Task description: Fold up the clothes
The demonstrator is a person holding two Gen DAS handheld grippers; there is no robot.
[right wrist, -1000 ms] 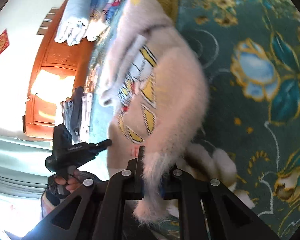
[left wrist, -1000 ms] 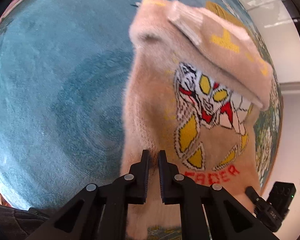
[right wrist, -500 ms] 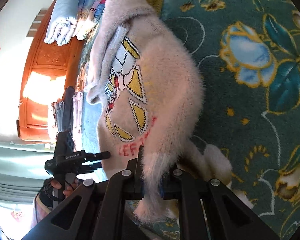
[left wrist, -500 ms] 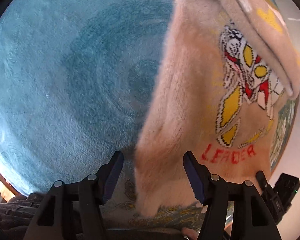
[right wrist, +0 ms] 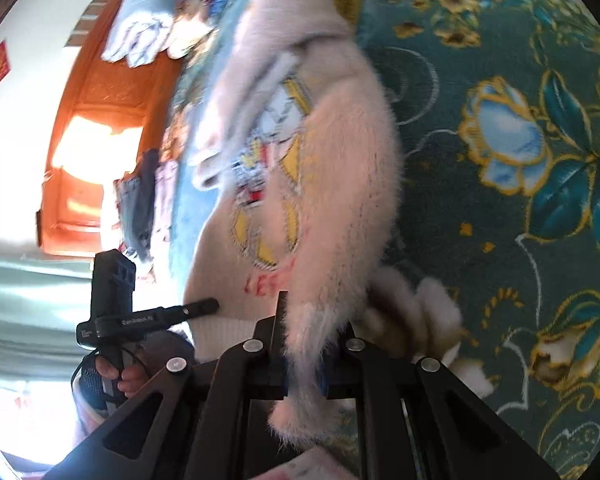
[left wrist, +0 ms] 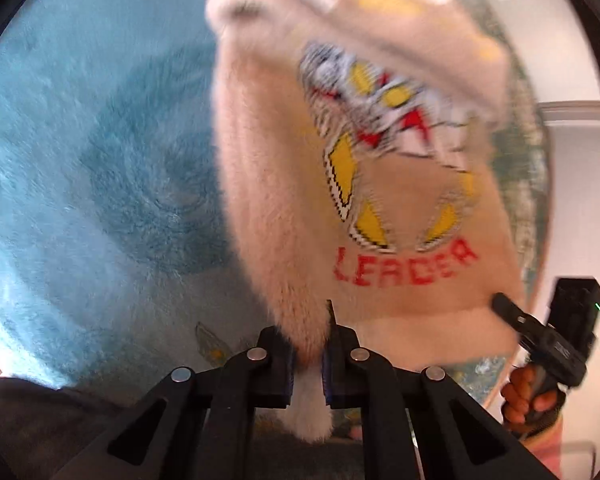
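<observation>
Both my left claw [left wrist: 306, 364] and right claw [right wrist: 304, 360] pinch the sweater's [left wrist: 380, 200] hem, mid-fold; next I should carry it forward over the collar.

Each of my wrist cameras looks forward along its own jaws, close against the fuzzy sweater [left wrist: 284, 184]. Both views share its printed front [right wrist: 268, 200], and each glimpses my other hand.

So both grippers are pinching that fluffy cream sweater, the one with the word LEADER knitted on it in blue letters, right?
Nearly. Both the left gripper and the right gripper are shut on the fluffy cream sweater, but the word LEADER is knitted in red, not blue. The left wrist view shows it plainly.
</observation>
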